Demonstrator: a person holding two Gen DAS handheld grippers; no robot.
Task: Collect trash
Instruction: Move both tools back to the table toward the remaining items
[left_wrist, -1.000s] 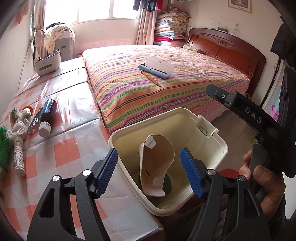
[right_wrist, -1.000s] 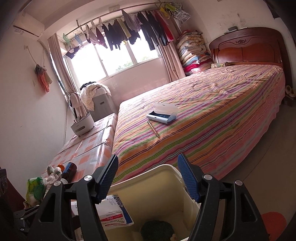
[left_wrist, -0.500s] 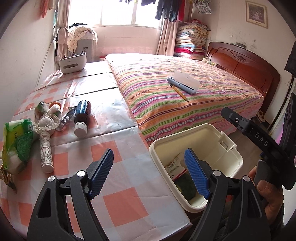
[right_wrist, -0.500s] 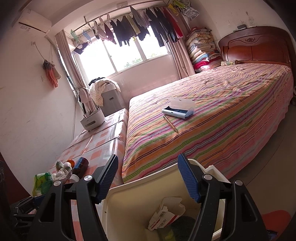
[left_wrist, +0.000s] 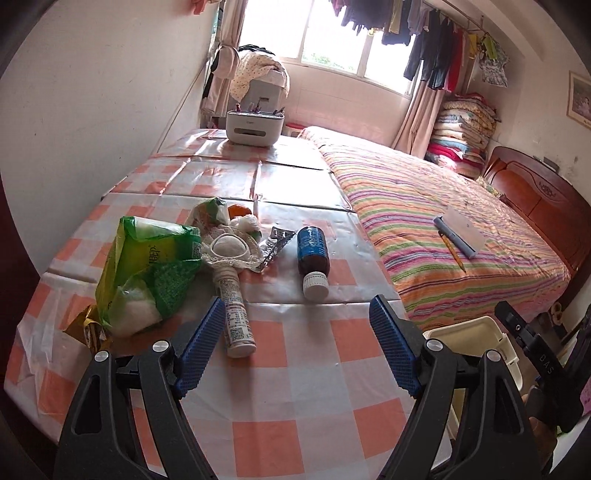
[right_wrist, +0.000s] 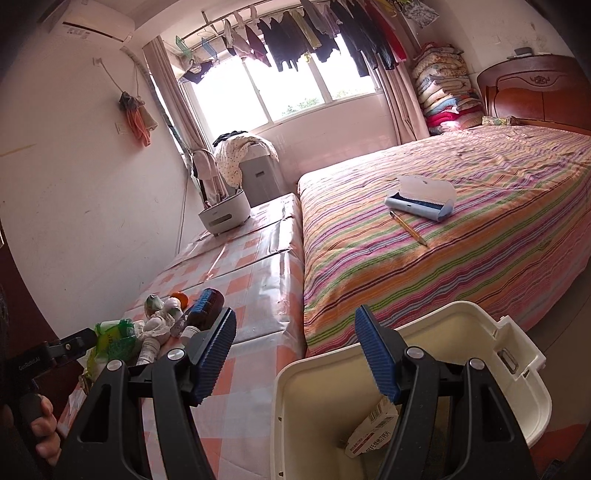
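Observation:
My left gripper (left_wrist: 297, 301) hangs open over the checked table (left_wrist: 295, 406), nothing between its fingers. Just ahead of it lie a white tube (left_wrist: 236, 314), a brown bottle (left_wrist: 313, 254) with a blue label and white cap, a green plastic bag (left_wrist: 147, 266), a foil wrapper (left_wrist: 275, 243) and a white lacy cup (left_wrist: 229, 247). My right gripper (right_wrist: 295, 311) is open above the near left corner of a cream bin (right_wrist: 406, 321), which stands off the table's edge. A crumpled carton (right_wrist: 373, 424) lies inside the bin.
A bed with a striped cover (left_wrist: 443, 206) runs along the table's right side, with a blue pencil case (left_wrist: 458, 236) and a pencil on it. A white organiser (left_wrist: 255, 127) stands at the table's far end. A wall closes the left side.
The left gripper swung left from over the bin to over the table's trash, and its jaws widened. The carton now lies in the bin. The right gripper shifted left, so the bin sits further right.

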